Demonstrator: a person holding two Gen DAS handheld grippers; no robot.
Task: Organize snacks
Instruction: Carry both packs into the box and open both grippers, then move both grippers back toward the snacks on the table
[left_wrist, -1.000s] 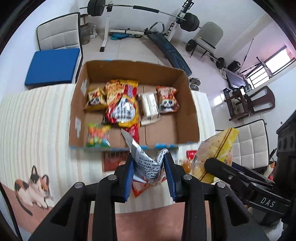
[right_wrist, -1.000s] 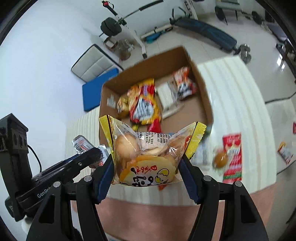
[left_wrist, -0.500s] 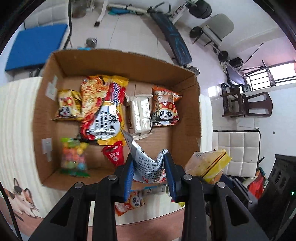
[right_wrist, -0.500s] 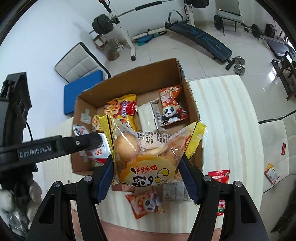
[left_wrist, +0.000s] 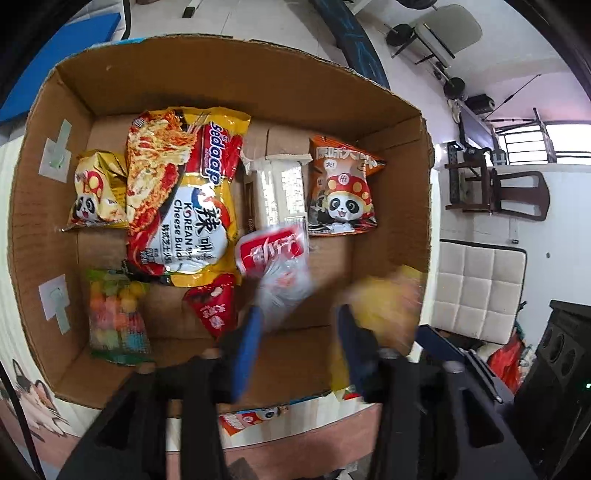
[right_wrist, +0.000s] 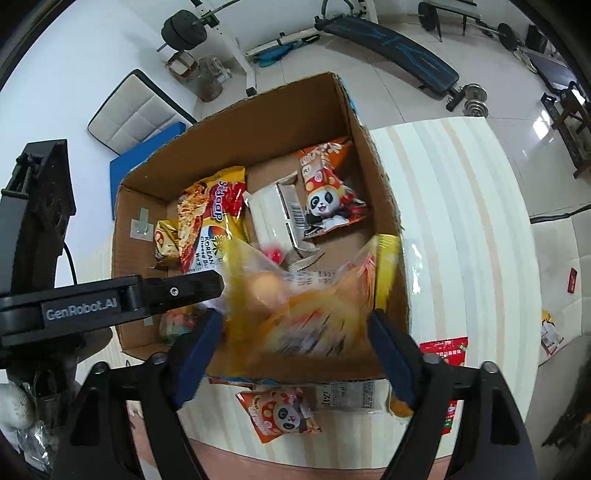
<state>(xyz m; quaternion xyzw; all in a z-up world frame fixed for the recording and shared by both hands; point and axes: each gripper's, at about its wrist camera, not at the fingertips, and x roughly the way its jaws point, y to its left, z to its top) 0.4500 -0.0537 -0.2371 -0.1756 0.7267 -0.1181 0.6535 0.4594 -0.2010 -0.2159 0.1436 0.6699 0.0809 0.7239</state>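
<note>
A cardboard box (left_wrist: 258, 77) holds several snacks: a Korean noodle pack (left_wrist: 184, 192), panda bags (left_wrist: 341, 192), a white pack (left_wrist: 279, 188), candies (left_wrist: 114, 317). My left gripper (left_wrist: 299, 332) is open over the box; a red-and-clear packet (left_wrist: 277, 262) is blurred just beyond its fingers, free of them. My right gripper (right_wrist: 295, 332) is open wide over the box's near right corner (right_wrist: 399, 295); the yellow cake bag (right_wrist: 306, 295) between its fingers is blurred and seems loose.
On the striped table (right_wrist: 454, 221) in front of the box lie a panda bag (right_wrist: 280, 413), a white packet (right_wrist: 347, 397) and a red packet (right_wrist: 447, 350). Gym equipment (right_wrist: 388, 40) and chairs stand on the floor behind.
Both grippers moved forward over the box and opened. The left one let go of its packet, which drops into the box; the right one's jaws spread and the yellow bag is slipping down.
</note>
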